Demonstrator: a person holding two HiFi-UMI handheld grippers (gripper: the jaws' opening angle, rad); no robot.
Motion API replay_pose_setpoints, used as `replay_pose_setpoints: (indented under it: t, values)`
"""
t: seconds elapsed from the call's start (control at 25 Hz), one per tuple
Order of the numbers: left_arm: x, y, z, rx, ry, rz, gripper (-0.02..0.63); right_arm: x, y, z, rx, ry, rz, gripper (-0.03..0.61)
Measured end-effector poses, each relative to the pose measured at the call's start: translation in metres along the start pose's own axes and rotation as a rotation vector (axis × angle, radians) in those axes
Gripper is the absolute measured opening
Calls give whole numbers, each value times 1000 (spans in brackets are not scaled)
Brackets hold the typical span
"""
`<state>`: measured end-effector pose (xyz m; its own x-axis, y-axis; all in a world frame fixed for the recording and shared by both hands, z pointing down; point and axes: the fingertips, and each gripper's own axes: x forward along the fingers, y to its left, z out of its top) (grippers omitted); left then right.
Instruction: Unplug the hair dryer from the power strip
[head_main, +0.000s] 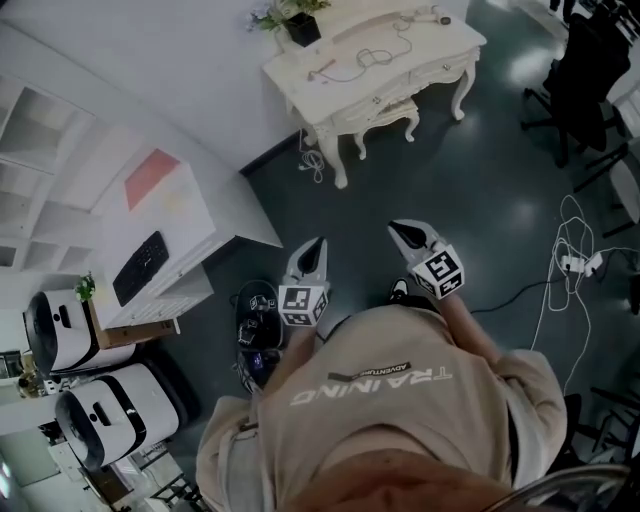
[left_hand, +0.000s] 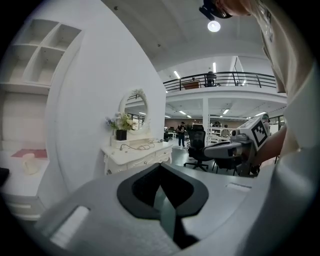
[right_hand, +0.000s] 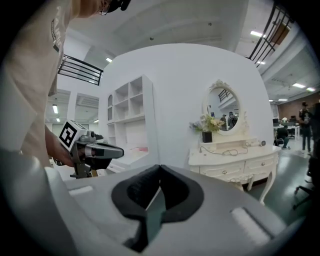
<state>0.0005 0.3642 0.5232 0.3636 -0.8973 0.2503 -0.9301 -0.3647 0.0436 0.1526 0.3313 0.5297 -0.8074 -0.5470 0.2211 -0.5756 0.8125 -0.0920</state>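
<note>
As the person stands on the dark floor, both tools are held out side by side in front of the body. The left gripper has its jaws clenched, the dark tips meeting with nothing between them, as its own view shows. The right gripper is the same in its own view: jaws pressed together and empty. The two are near each other but apart, and each shows in the other's camera off to the side, with its marker cube.

Well ahead of both jaws stands a white dressing counter with curved legs. A thin cord lies looped on its top. The hair dryer appears to be the small pale thing at the cord's far end, toward the right jaws' side, though it is too small to tell for sure. A potted plant stands at the counter's other end, toward the left jaws' side, and an oval mirror rises behind it.

Far out to the right of the right jaws, what looks like a white power strip lies on the floor among loose white cables. It is well apart from the counter. To the left of the left jaws is a white shelf unit.
</note>
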Motion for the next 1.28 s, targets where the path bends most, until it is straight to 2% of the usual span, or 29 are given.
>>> replay_pose_setpoints:
  t: [0.32,0.64,0.84,1.12,1.28]
  values:
    - [68,-26,2,-94,24,29,6,3,-81,-27,51,22,24,5]
    - [101,-11,-10,-97,69,20,6,44,-107,-31,56,56,84,5]
    - [134,29,-14,-84,79,5,6,83,-124,-17,38,62,43,5]
    - [177,100,24,6,19,-91,6,141,-126,32,11,51,-22,5]
    - [204,138,28,-17,-6,-135,6,177,-135,49,-15,61,-62,5]
